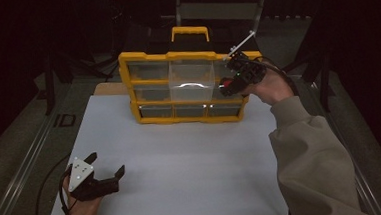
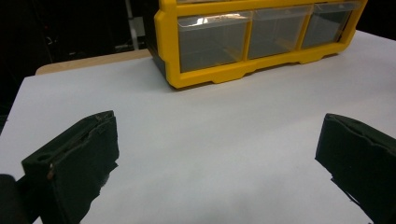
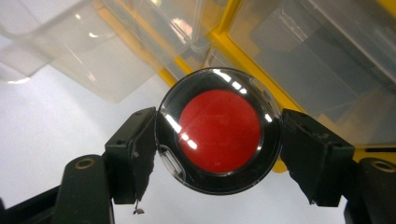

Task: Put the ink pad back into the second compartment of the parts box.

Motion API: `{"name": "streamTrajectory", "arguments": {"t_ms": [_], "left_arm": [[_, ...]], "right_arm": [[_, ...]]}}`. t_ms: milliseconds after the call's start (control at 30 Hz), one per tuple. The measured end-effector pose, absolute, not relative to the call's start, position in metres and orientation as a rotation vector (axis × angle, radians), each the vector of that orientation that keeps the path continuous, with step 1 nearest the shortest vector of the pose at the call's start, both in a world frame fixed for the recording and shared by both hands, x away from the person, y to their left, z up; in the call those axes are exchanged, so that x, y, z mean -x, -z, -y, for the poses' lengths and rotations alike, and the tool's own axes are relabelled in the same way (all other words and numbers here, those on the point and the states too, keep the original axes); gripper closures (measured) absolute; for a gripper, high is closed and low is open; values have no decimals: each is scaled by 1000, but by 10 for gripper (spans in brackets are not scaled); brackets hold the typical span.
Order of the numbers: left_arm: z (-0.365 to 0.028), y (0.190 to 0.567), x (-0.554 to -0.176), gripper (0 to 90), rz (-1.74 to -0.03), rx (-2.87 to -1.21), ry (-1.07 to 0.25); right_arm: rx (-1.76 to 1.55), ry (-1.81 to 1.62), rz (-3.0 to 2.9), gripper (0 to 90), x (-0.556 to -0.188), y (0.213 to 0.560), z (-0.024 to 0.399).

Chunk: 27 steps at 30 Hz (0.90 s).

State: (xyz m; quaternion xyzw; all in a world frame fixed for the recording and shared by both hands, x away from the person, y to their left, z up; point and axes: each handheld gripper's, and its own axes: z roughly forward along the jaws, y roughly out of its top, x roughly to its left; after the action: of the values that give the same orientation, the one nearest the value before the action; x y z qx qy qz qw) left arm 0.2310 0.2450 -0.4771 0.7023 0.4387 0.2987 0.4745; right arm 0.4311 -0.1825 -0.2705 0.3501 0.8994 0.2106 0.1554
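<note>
Holding a round red-centered case tight between its jaws, the right gripper hangs by the yellow drawer organizer, beside a pulled-out clear drawer. The left gripper rests wide and empty over the white table.

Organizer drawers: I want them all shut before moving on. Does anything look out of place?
Yes. The middle clear drawer juts out of the yellow organizer, while the others sit flush. The right gripper holds a round red case beside it.

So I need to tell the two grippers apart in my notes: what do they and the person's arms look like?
Both are black with two blocky jaws. The left gripper carries a grey three-cornered plate with small dots and trails a black cable. The right gripper has a white rod. The sleeve is beige.
</note>
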Motion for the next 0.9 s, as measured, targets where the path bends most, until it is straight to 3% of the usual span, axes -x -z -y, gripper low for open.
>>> {"name": "streamTrajectory", "arguments": {"t_ms": [900], "left_arm": [[-245,477,-231,0,-1076,-1716,-730]], "right_arm": [[-982,-701,-2570,296,-433,234,181]]}}
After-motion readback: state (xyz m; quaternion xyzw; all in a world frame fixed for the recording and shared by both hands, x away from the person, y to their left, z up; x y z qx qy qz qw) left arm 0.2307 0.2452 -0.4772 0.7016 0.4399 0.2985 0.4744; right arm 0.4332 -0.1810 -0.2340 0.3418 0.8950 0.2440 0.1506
